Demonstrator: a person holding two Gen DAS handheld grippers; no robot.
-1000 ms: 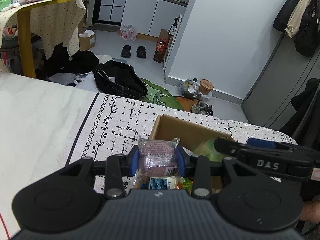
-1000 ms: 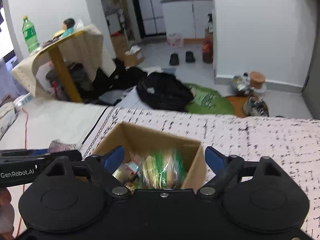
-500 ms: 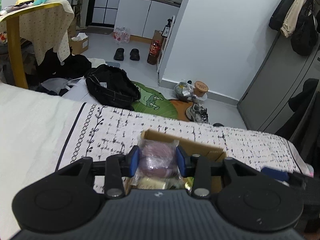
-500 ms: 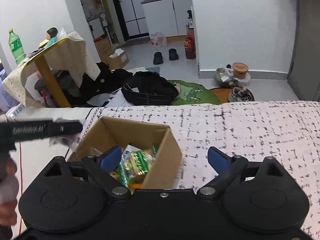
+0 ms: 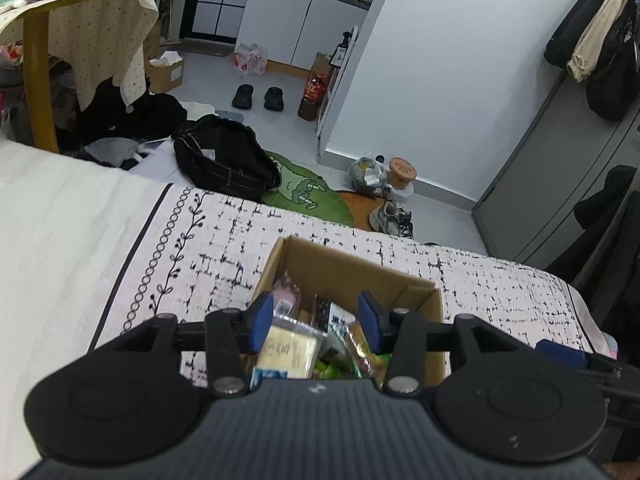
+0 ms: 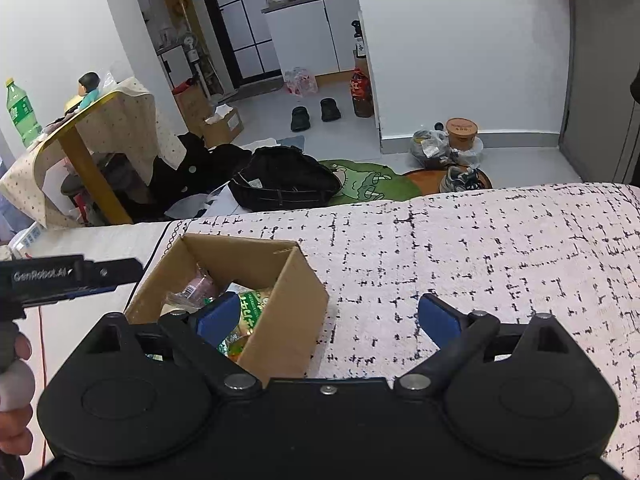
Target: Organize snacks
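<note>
The cardboard box [image 5: 340, 268] stands open-topped on the bed [image 6: 480, 248], on its black-and-white patterned cover, near the edge that faces the floor. Inside we see several wrapped snacks: a pink packet [image 6: 199, 286] against the far left wall, a pale yellow packet [image 5: 290, 350] toward the near side, and a green packet [image 6: 250, 306] against the right wall. The contents lie loosely piled; we cannot tell how many items are below the top layer.

Our left tongs [image 5: 316, 322] hang directly above the box opening. Their jaws are opening, and nothing is pressed between the blue pads [image 5: 261, 322]; the packets seen between them lie lower down, in the box. In the right wrist view the left tongs [image 6: 80, 276] appear as a black bar just left of the box, with our hand [image 6: 14, 384] on the grip.

Our right tongs [image 6: 328, 320] stand wide, their jaws opening, empty. The left pad overlaps the near right corner of the box in that view; the right pad is over bare bed cover. We cannot tell whether the left pad touches the cardboard.

Beyond the bed, a black bag [image 5: 224, 164] and a green rug [image 5: 308, 196] lie on the floor. A round desk [image 6: 92, 128] with a dotted cloth stands at left, carrying a green bottle [image 6: 22, 114].
</note>
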